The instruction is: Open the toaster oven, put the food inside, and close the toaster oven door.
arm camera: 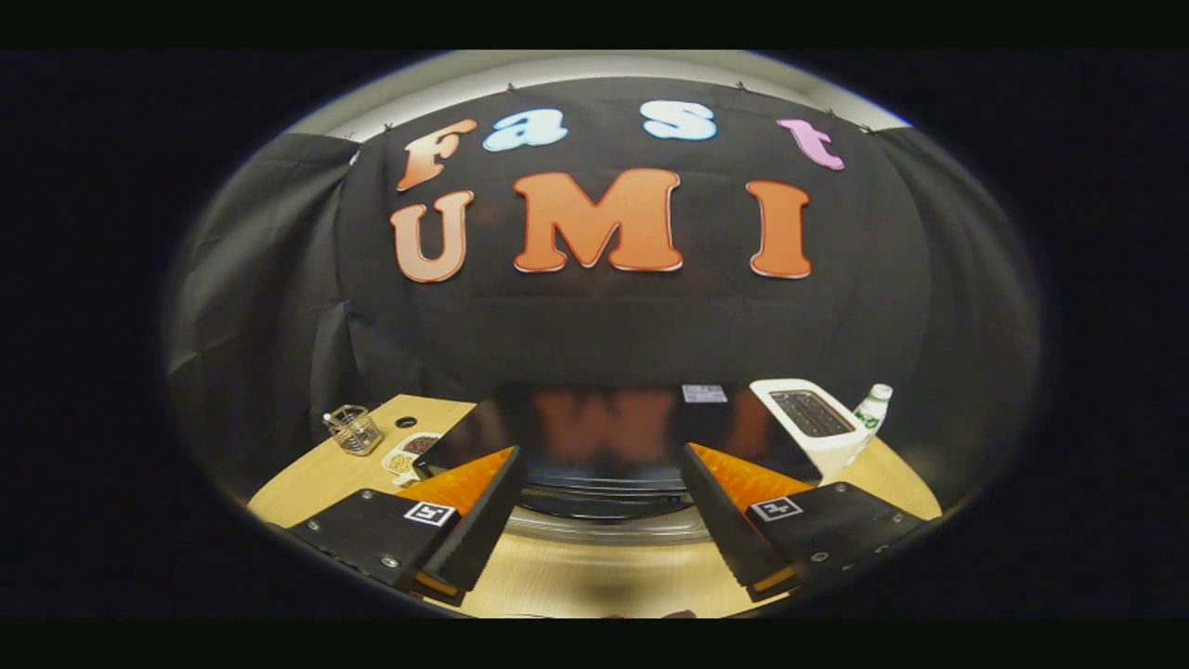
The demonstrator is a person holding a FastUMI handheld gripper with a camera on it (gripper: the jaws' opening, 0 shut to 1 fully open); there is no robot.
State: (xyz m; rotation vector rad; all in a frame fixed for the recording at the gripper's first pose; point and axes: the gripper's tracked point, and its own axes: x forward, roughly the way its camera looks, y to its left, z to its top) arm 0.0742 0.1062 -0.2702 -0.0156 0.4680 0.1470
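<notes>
Where the wooden table (594,576) carries it, the black toaster oven (604,437) sits just ahead of the gripper (599,548), whose fingers stand parted, holding nothing. White toaster (817,427), bottle (871,409) beside it; wire basket (355,429) opposite.

Staged recording booth, kitchen mock-up: black cloth wall (604,325) draped behind wooden counter (594,576); toaster oven (604,437), white toaster (813,423), wire basket (353,429), bottle (871,409) set out as props.
</notes>
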